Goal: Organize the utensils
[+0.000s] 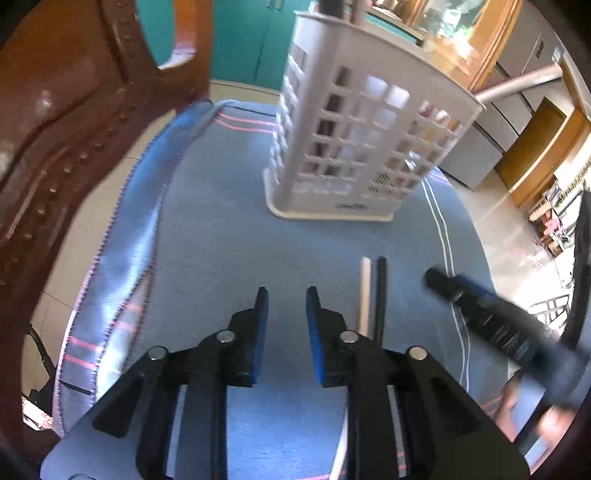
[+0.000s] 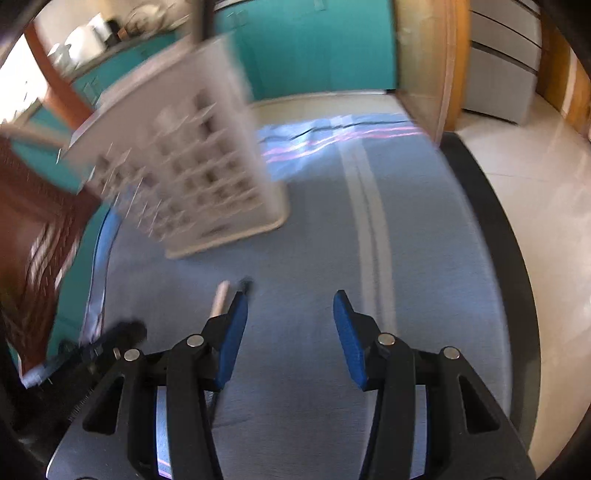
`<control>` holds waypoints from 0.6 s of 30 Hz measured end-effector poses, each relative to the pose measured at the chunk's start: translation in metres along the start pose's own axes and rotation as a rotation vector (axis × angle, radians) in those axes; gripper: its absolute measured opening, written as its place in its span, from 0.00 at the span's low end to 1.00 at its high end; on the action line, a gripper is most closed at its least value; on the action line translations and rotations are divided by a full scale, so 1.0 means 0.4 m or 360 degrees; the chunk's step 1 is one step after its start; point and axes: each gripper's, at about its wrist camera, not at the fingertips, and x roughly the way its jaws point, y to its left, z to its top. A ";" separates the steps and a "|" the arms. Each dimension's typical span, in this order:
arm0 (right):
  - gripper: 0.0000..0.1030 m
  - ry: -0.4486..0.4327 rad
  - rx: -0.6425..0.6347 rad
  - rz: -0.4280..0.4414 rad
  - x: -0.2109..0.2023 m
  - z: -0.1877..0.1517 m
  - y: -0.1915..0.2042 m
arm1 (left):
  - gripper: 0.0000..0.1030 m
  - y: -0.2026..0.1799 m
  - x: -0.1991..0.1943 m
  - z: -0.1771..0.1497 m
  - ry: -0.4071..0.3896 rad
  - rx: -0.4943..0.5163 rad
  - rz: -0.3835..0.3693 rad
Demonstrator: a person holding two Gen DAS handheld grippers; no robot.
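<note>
While two sticks (image 1: 372, 295), one pale and one black, are seen lying side by side on the blue cloth (image 1: 229, 236), the task is judged to be only partly done. They are found near the cameras, just right of the left gripper (image 1: 284, 295) and just left of the right gripper (image 2: 290, 299), and neither is being held. Whether they are chopsticks or handles cannot be told.

Farther off, a white lattice holder (image 1: 354, 147) is set upright on the cloth. A dark handle (image 1: 332, 7) and a pale one are seen rising above its rim, so some utensils are taken to be sorted already; dark shapes show through its lattice, but its contents cannot be made out further.

Both grippers are shown empty: the left jaws are parted narrowly, the right jaws more widely, with only cloth between them. In the left view the right gripper is seen as a blurred dark bar at the right.

What is left, by this judgement, is for the two sticks to be picked up and dropped into the holder. A brown chair (image 1: 55, 129) is seen at the far left.
</note>
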 end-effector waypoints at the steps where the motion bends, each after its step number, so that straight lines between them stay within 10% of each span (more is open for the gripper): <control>1: 0.47 0.0016 -0.0049 -0.0016 0.012 -0.006 0.021 | 0.25 0.002 0.000 0.003 -0.0010 0.0000 0.0013; 11: 0.38 0.0128 -0.0262 -0.0112 0.066 -0.039 0.100 | 0.31 0.036 0.004 0.006 0.0008 0.0017 0.0074; 14: 0.15 0.0146 -0.0248 -0.0157 0.064 -0.032 0.081 | 0.35 0.035 0.003 0.006 0.0009 0.0021 0.0074; 18: 0.10 0.0174 -0.0188 -0.0146 0.054 -0.016 0.029 | 0.37 0.012 0.013 -0.002 0.0033 0.0088 0.0043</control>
